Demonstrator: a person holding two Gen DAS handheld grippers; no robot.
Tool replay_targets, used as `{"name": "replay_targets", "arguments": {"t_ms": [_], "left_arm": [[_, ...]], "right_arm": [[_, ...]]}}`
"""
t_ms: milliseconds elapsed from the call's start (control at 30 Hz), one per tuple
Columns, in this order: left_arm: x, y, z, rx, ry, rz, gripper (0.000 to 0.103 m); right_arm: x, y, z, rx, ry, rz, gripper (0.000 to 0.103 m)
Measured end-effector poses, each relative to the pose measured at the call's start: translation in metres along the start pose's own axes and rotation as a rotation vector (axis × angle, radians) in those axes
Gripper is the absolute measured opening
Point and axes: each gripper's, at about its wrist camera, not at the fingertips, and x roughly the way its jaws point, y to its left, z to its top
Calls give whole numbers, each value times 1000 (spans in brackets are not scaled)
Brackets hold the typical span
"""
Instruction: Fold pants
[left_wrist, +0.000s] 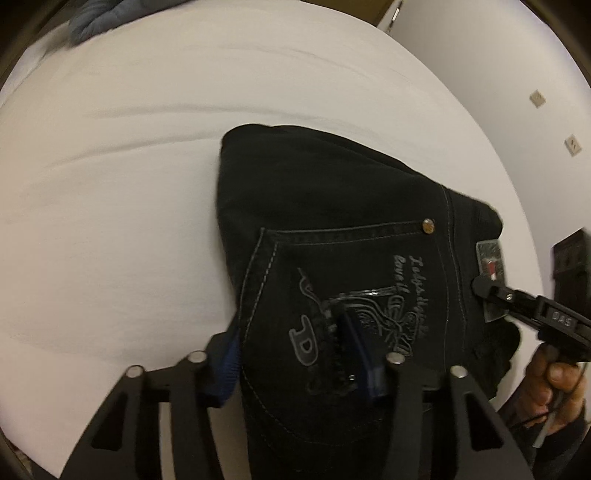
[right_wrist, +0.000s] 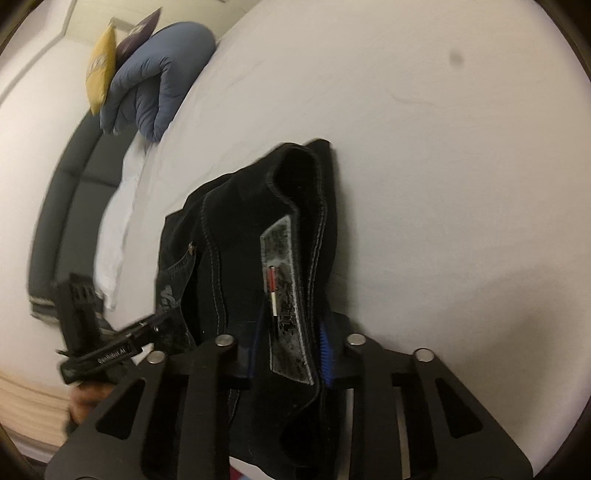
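Note:
Black jeans (left_wrist: 332, 206) lie folded on the white bed sheet (left_wrist: 110, 184), back pocket with a pale print facing up. My left gripper (left_wrist: 295, 354) straddles the pocket's left edge, with one blue pad beside the fabric and the other on the print, shut on that bunch of cloth. In the right wrist view the jeans (right_wrist: 236, 221) rise as a standing fold. My right gripper (right_wrist: 288, 354) is shut on the waistband, and the grey label (right_wrist: 284, 280) sits between its blue pads. Each view shows the other gripper: the right gripper (left_wrist: 484, 291) reaches the label (left_wrist: 489, 258), and the left gripper (right_wrist: 162, 321) is at the pocket.
A blue quilt (right_wrist: 159, 85), a yellow bag (right_wrist: 99, 70) and a purple bag (right_wrist: 136, 33) sit at the far end of the bed by a dark headboard (right_wrist: 66, 192). A white wall with sockets (left_wrist: 572, 144) runs along one side. White sheet spreads around the jeans.

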Motion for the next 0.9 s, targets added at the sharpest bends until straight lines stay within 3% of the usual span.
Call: {"name": "replay_targets", "arguments": {"t_ms": [67, 133, 400, 633, 700, 767, 867, 900], "left_arm": [[-7, -6, 4, -2, -9, 1, 31], [-20, -15, 8, 13, -33, -4, 23], [-58, -51, 51, 67, -153, -37, 23], [-12, -57, 72, 79, -102, -43, 25], [21, -58, 78, 72, -59, -17, 35], [36, -54, 75, 65, -61, 4, 56], [40, -42, 73, 20, -99, -7, 75], [40, -41, 72, 14, -109, -11, 76]], "right_arm": [[-5, 16, 0, -57, -22, -42, 16], [-15, 30, 1, -102, -47, -47, 15], [-68, 60, 35, -159, -148, 14, 15], [-64, 14, 79, -81, -132, 5, 15], [-43, -13, 86, -24, -89, -17, 16], [-21, -39, 84, 17, -53, -64, 21], [-12, -62, 78, 74, -94, 24, 23], [-13, -62, 78, 72, -105, 38, 26]]}}
